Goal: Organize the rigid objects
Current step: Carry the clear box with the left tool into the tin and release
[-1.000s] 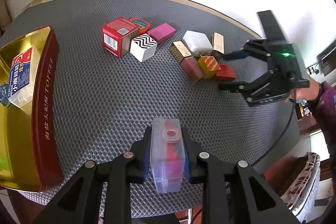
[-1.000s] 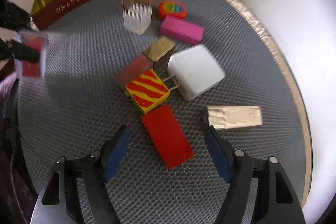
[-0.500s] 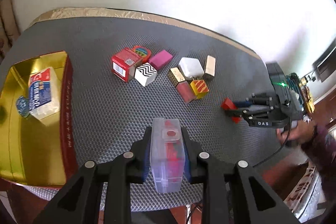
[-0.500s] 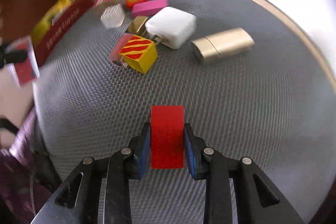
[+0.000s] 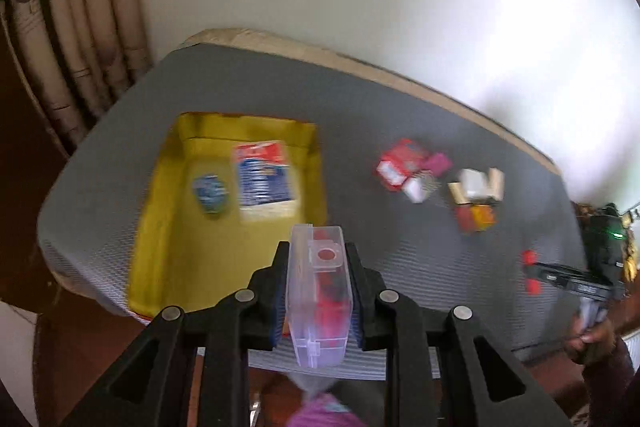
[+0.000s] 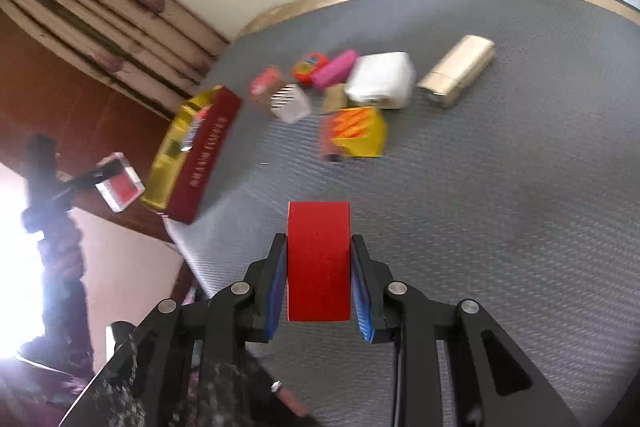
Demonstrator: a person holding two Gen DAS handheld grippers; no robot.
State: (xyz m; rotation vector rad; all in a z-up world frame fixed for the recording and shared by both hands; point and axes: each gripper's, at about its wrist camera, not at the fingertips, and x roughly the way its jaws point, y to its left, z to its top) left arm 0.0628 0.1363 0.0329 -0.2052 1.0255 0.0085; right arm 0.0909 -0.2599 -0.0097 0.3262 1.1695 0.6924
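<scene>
A clear plastic case with red contents sat clamped in the left claw at lower centre, above the gold tin's near edge. The right claw gripped a red block over the grey counter, lower centre of its frame.

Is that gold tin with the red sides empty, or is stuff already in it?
Not empty: the tin holds a white printed packet and a small blue item.

Both wrist views above table.
</scene>
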